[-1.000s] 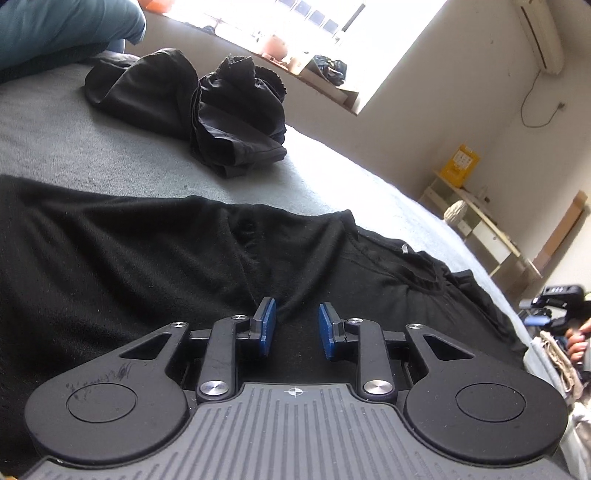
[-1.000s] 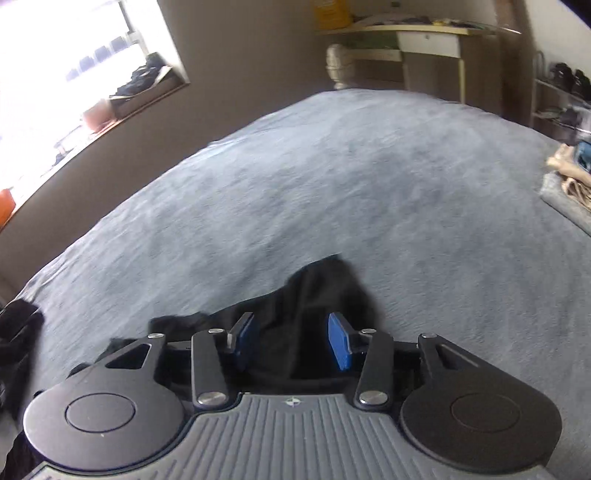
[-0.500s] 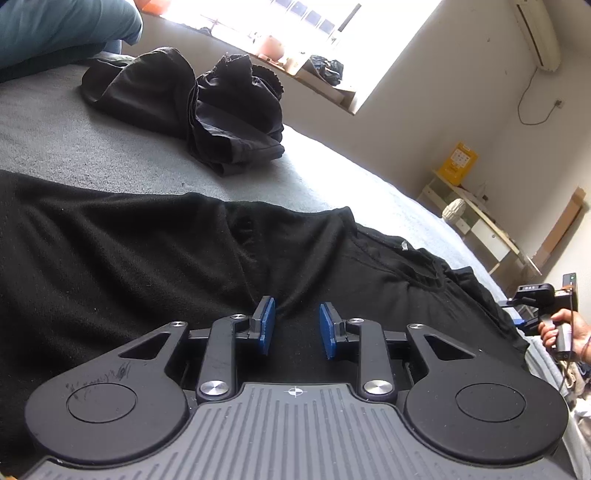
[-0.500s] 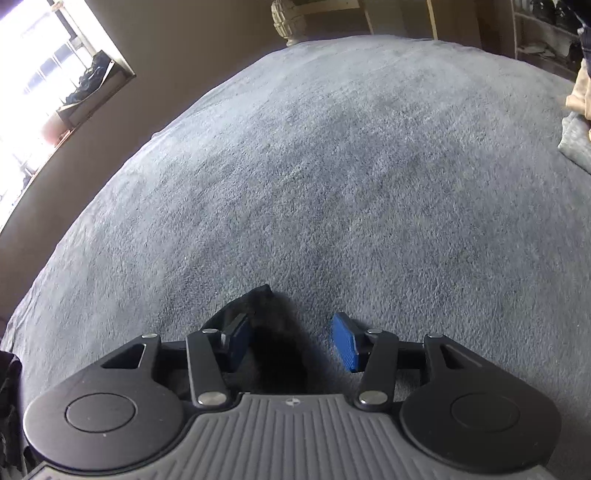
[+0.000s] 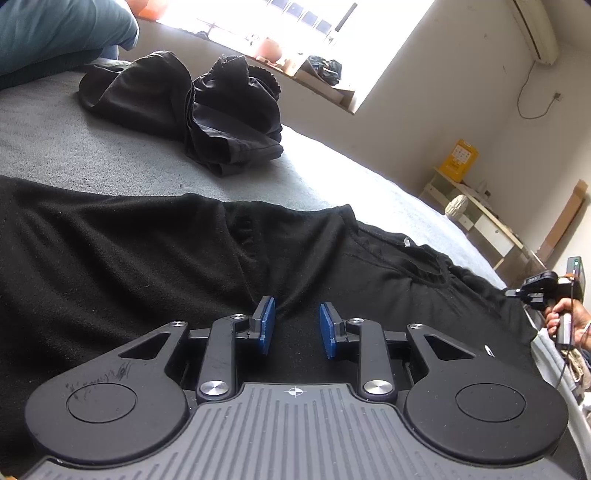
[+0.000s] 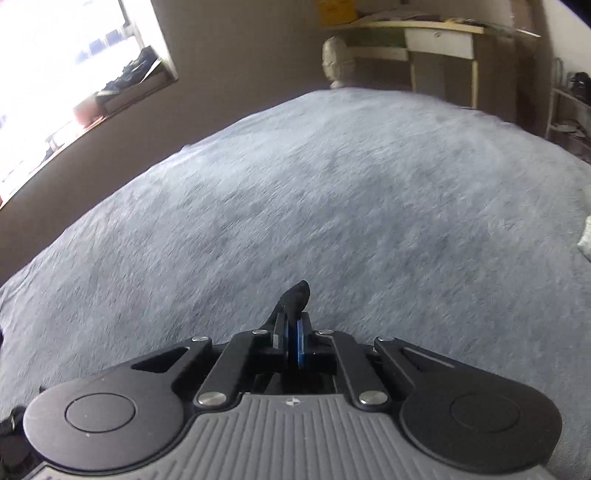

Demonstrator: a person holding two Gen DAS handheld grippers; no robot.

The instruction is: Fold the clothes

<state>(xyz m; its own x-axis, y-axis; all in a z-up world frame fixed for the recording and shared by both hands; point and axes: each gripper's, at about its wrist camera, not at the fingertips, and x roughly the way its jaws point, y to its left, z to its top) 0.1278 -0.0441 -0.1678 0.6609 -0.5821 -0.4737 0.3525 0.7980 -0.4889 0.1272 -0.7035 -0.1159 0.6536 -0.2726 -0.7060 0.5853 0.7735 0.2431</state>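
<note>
Left wrist view:
- Teal-clad limb (image 5: 55,33), at 10 o'clock, resting on the bed edge.
- Heap of black garments (image 5: 192,107), crumpled, at 11 o'clock on the grey blanket (image 5: 74,147), well apart from the shirt below.
- Black T-shirt (image 5: 147,266), spread flat across the blanket from 9 o'clock to 3 o'clock, neckline toward 2 o'clock.
- Left gripper (image 5: 297,325), at 6 o'clock, low over the shirt's middle; blue pads (image 5: 266,323) parted, nothing between them, dark cloth showing in the gap.
- Window sill (image 5: 314,77) with clutter, at 12 o'clock.
- Yellow box (image 5: 461,158) on a low shelf, at 2 o'clock.
- Hand (image 5: 565,321) gripping a second handheld tool, at 3 o'clock beside the shirt's far edge.

Right wrist view:
- Window (image 6: 66,74), bright, at 10 o'clock.
- Right gripper (image 6: 291,332), at 6 o'clock, clenched on a fold of the black T-shirt (image 6: 295,295); a tip of fabric poking out above the closed pads toward 12 o'clock.
- Grey blanket (image 6: 332,184) filling the middle, blurred.
- Desk (image 6: 424,40) at 1 o'clock against the wall.
</note>
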